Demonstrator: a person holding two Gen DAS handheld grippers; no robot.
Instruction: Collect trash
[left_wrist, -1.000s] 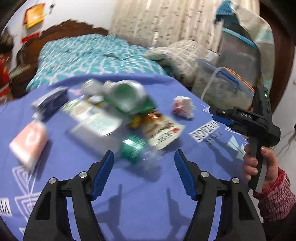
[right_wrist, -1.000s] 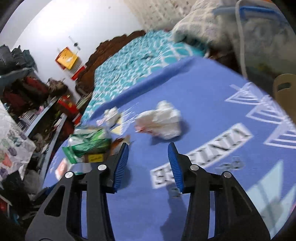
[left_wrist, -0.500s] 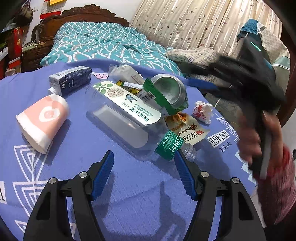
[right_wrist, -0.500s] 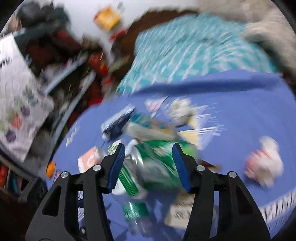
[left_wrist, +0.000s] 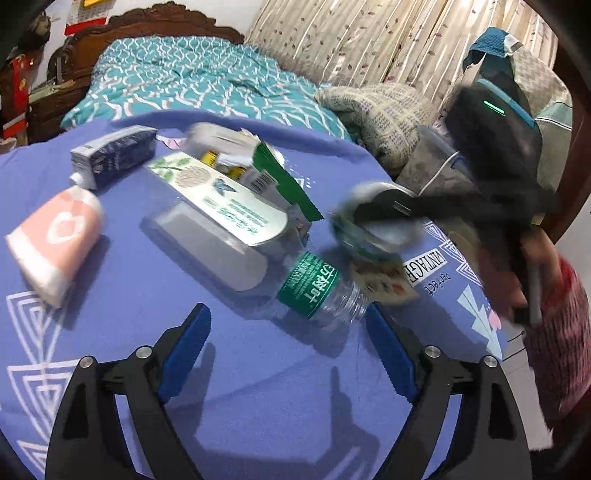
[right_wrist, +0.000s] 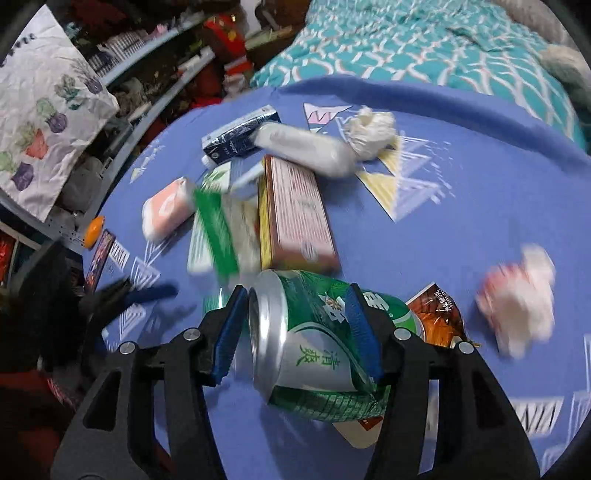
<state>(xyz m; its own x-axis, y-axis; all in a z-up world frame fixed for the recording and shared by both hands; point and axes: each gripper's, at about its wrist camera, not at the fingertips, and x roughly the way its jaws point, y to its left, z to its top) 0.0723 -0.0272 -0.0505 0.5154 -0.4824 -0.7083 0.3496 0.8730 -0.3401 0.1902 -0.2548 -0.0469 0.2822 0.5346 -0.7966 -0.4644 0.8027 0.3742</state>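
- The left gripper (left_wrist: 286, 341) hangs above the purple cloth (left_wrist: 258, 406) with its blue-padded jaws opening wide; nothing sits between them, and the neck end of the clear plastic bottle (left_wrist: 321, 291) lies just ahead of the tips.
- That bottle, with a green label band, lies on its side, its body running back under a white and green leaf-print label.
- The right gripper (right_wrist: 293, 328) has the green drink can (right_wrist: 317, 332) between its jaws, the can lying on its side with its silver top toward the left pad. The pads stand close on either side, but blur hides whether they press the can.
- In the left wrist view the right gripper (left_wrist: 373, 218) reaches in from the right as a dark blur, held by a hand (left_wrist: 517, 273) in a red plaid sleeve.
- Under the can lies a brown snack wrapper (right_wrist: 436, 314); to its right, apart, a crumpled white and red wad (right_wrist: 517, 299).
- Farther back on the cloth: a pink-printed paper cup (left_wrist: 55, 240) on its side, a dark blue drink carton (left_wrist: 114, 155), a long orange box (right_wrist: 295, 214), and a knotted white bag (right_wrist: 369, 129).
- A bed with a teal patterned cover (left_wrist: 192, 81) stands beyond the cloth.
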